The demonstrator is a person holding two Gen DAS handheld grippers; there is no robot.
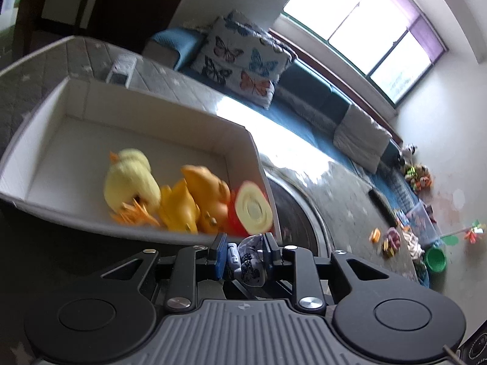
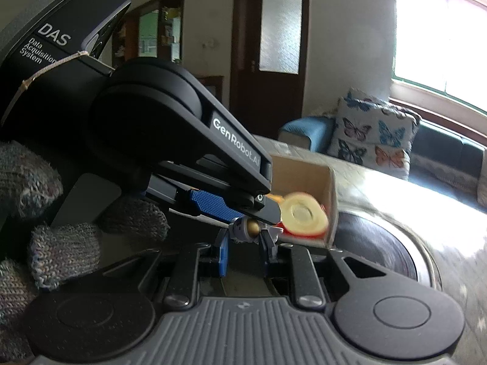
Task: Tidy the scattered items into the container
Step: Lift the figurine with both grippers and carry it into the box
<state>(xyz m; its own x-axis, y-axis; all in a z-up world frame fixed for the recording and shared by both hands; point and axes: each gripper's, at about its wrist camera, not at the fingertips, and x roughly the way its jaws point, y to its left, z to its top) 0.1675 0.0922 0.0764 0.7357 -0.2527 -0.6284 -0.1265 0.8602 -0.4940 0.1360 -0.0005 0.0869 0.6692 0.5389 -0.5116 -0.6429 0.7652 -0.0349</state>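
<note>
A white open box (image 1: pixel 91 97) stands on a quilted surface. Inside lie a pale yellow plush duck (image 1: pixel 131 179), orange and yellow rubber ducks (image 1: pixel 194 200) and a red toy with a cream round base (image 1: pixel 254 208). My left gripper (image 1: pixel 245 251) is shut on a small white-and-blue patterned figure (image 1: pixel 249 258) just outside the box's near wall. In the right wrist view the left gripper's body (image 2: pixel 182 140) crosses in front, with the figure (image 2: pixel 246 228) at its tip. My right gripper (image 2: pixel 246 254) sits just under that figure, its fingers apart. The box corner (image 2: pixel 330 182) shows behind.
A butterfly cushion (image 1: pixel 243 60) and blue sofa (image 1: pixel 307 91) lie behind the box. A dark round plate (image 1: pixel 292 213) sits right of the box. Scattered toys (image 1: pixel 392 240) and a green bowl (image 1: pixel 435 258) lie on the floor far right. A gloved hand (image 2: pixel 45 228) holds the left gripper.
</note>
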